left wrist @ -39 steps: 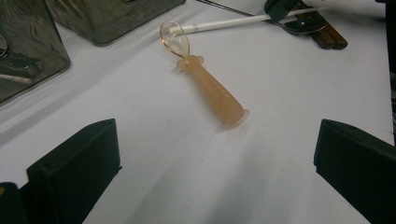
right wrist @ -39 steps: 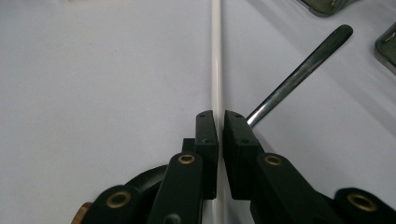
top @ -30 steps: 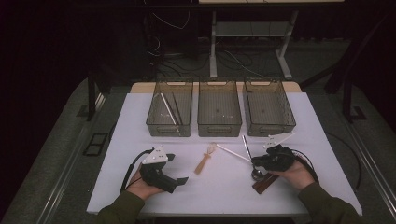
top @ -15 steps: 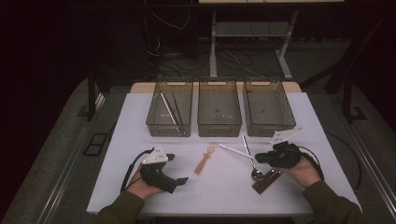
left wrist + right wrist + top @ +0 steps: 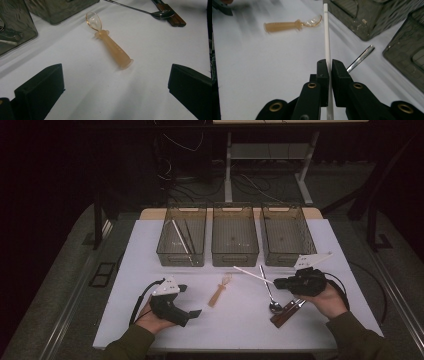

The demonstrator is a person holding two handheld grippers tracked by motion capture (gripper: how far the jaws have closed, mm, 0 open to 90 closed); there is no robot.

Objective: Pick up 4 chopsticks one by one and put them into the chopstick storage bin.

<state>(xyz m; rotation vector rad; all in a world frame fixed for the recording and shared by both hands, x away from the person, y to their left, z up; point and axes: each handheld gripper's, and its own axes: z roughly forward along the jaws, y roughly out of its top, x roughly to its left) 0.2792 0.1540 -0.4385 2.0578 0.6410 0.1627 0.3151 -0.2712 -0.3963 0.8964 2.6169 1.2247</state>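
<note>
From the high view, your right tool (image 5: 278, 282) is clamped on a white stick (image 5: 252, 274), which juts out ahead of it toward the middle of the desk (image 5: 145, 250), clear of the surface. Just below that tool lie a metal spoon (image 5: 270, 295) and a brown-handled piece (image 5: 287, 312). Your left tool (image 5: 192, 312) rests low on the desk with its jaws apart and nothing in them; an amber spoon (image 5: 219, 291) lies a little ahead of it. Beyond both tools stand three bins (image 5: 235, 251); the one ahead of your left tool already holds a couple of long utensils, the other two look nearly bare. I'd judge the sorting as barely begun: one stick in hand, three pieces left on the desk.

From the left gripper view, the amber spoon (image 5: 110, 42) lies straight ahead between the wide-open jaws, untouched, bowl pointing away. The metal spoon (image 5: 160, 13) sits far off to the upper right.

From the right gripper view, the jaws pinch the white stick (image 5: 327, 37) near its lower end, and it runs up and away from the tool. A bin (image 5: 372, 17) stands ahead to the right, so your next step is probably carrying the stick over a bin and letting go.
</note>
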